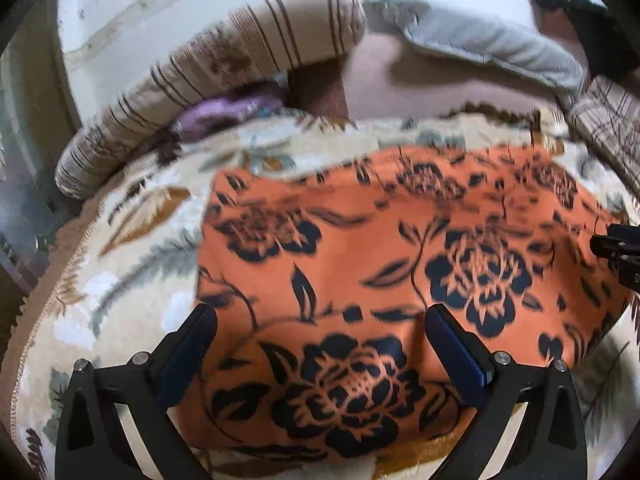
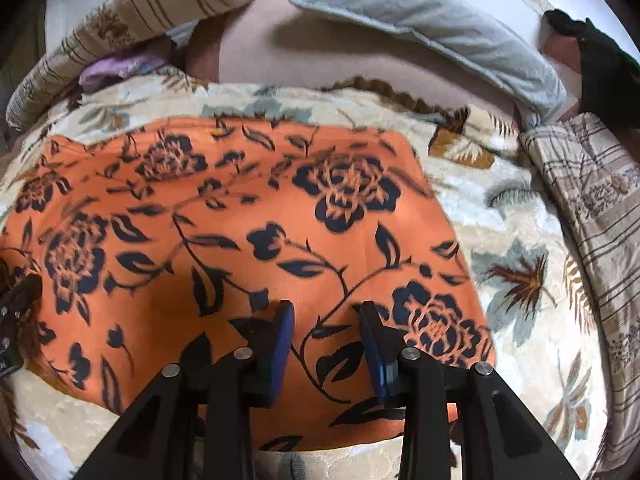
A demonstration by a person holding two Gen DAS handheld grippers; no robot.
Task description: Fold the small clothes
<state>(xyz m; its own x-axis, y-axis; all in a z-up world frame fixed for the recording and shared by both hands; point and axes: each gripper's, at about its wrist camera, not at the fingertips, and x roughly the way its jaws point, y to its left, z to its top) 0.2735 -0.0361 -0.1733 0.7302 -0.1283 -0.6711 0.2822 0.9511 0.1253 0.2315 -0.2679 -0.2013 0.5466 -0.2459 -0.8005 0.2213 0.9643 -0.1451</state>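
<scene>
Orange black-flowered cloth (image 1: 360, 264) flat on blanket (image 1: 120, 240), both grippers (image 1: 320, 320) (image 2: 326, 312) apart, empty.

Orange garment (image 1: 360, 272) with dark navy floral print lies spread flat on a cream floral blanket (image 1: 132, 240), folded into a rough rectangle.
</scene>
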